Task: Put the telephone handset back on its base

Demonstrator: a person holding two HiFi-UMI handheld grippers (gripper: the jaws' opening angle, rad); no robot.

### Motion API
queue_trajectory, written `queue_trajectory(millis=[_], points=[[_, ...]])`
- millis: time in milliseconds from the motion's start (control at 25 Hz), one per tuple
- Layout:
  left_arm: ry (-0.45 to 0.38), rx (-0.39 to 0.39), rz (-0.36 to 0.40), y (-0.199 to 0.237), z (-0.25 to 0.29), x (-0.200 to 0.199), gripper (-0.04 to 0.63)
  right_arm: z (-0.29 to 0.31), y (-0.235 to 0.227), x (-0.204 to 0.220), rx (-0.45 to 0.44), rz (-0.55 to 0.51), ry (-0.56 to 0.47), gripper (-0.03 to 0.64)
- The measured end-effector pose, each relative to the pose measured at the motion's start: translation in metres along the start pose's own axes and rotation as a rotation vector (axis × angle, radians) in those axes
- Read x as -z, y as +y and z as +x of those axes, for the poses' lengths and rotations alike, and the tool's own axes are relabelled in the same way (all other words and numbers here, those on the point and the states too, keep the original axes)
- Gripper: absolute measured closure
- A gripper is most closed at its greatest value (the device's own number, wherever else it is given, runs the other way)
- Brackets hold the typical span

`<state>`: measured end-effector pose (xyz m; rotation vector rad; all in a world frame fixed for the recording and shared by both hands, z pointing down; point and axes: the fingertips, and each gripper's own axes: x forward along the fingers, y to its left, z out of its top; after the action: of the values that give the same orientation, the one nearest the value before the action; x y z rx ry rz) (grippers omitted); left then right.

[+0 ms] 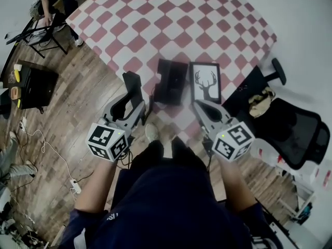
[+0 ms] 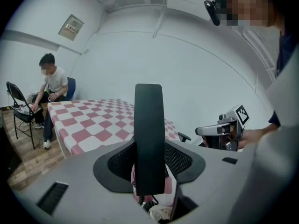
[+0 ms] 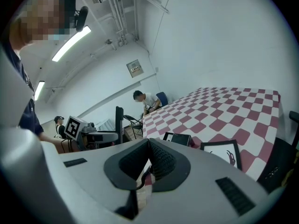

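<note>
Left tongs (image 2: 148,171) clenched on what I take for the handset (image 2: 148,134), held upright; right tongs (image 3: 148,158) pinched shut, empty, base (image 1: 171,81) just ahead.

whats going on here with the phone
A person stands at a checkered table with a hand-held gripper in each hand. The left hand-held gripper is clamped on the black telephone handset, held upright near the table's edge. The right hand-held gripper is shut and empty. The base sits on the table beside a picture frame, handset not yet on it.
</note>
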<state>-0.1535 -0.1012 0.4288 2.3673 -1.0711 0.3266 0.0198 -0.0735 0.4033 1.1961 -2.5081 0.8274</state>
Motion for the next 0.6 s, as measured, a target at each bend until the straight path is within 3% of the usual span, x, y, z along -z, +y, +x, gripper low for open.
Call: queue_trajectory(millis=[600], points=[[0.140, -0.087, -0.055, -0.005, 0.070, 0.034, 0.377, 0.001, -0.065, 0.007, -0.088, 0.036, 0.079, 0.600]])
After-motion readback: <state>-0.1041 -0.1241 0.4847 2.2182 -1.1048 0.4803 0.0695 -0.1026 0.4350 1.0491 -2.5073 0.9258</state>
